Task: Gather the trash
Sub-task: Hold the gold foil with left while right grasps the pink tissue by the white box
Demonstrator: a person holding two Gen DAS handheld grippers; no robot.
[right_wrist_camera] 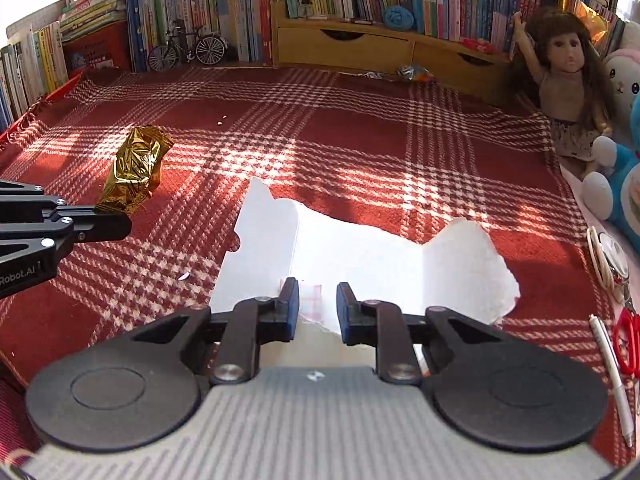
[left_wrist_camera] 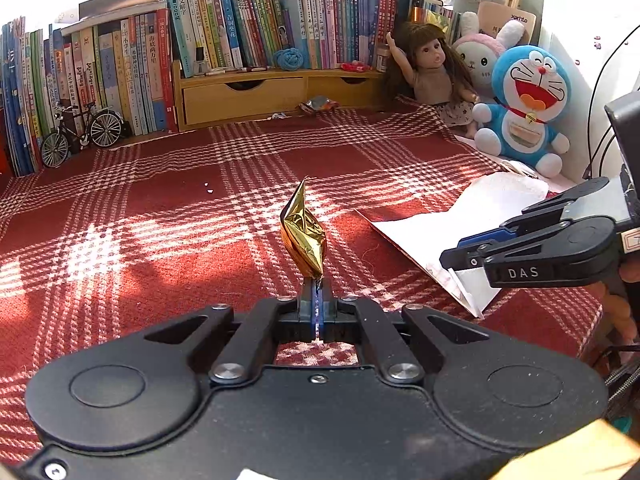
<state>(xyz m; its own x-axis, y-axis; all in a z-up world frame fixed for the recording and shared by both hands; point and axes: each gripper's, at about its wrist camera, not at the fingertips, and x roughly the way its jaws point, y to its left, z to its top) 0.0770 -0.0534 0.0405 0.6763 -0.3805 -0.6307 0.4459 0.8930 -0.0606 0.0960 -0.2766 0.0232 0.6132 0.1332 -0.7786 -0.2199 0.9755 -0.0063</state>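
Gold wrapper (left_wrist_camera: 303,232) pinched upright in left tool (left_wrist_camera: 319,292) tips

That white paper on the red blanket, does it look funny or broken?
Yes. The white paper lies flat on the checked blanket, and its far edge is ragged, with jagged peaks and a dip between them, as if torn. A crumpled snack wrapper also lies loose by the wooden drawers.

Crumpled gold foil wrapper (left_wrist_camera: 303,232) upright above red plaid cloth; torn white paper (right_wrist_camera: 360,256) flat nearby
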